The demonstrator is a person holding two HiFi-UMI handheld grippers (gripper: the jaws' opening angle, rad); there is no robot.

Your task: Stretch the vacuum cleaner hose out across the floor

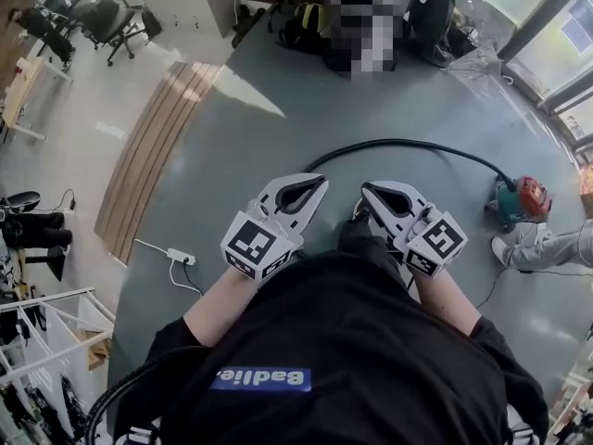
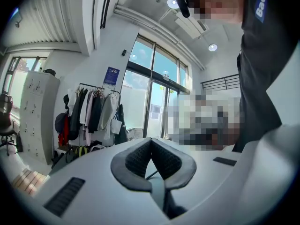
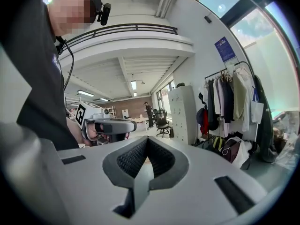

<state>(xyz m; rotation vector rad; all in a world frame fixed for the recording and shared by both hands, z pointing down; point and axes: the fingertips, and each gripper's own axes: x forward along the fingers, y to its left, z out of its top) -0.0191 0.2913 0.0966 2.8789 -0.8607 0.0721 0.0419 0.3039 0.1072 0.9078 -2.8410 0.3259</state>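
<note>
Grey floor (image 1: 278,146) spread below us, and the black hose (image 1: 408,143) lay on it in one arc, from just beyond our grippers' tips across to the teal-and-red vacuum cleaner (image 1: 519,199) at the right. We held the left gripper (image 1: 321,180) and the right gripper (image 1: 365,187) side by side in front of our body. Each had its jaws together with nothing between them, and neither touched the hose. For things that hold others, we saw one clothes rail (image 2: 91,109) hung with a row of coats, with bags (image 2: 79,151) on the floor beneath it. We also saw one tall white locker cabinet (image 2: 37,114) with its doors closed, so we could not tell what was inside. We counted two grippers, one hose, one vacuum cleaner and one white power strip (image 1: 181,257) with its cord, lying to our left.
</note>
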